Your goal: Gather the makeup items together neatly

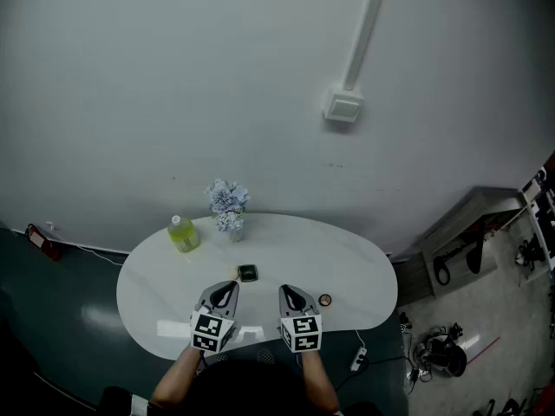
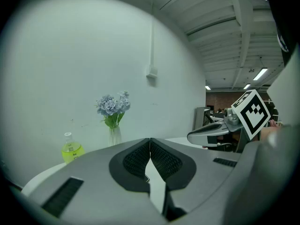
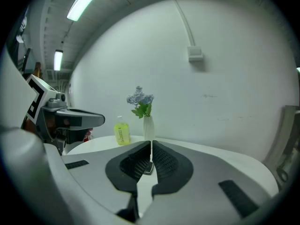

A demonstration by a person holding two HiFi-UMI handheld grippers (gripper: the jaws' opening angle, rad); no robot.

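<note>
With fingers pressed together and empty, left gripper [image 1: 224, 293] and right gripper [image 1: 292, 295] sit lower centre; gathering seems unstarted, so next open onto the square compact [image 1: 248, 273], probably makeup, just above

left tool [image 1: 229, 288] closed, right tool [image 1: 290, 291] closed

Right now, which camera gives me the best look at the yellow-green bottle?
The right gripper view: the bottle stands whole, cap to base, left of the vase. In the left gripper view the left claw hides the bottle's base. The head view shows it small, from above.
</note>
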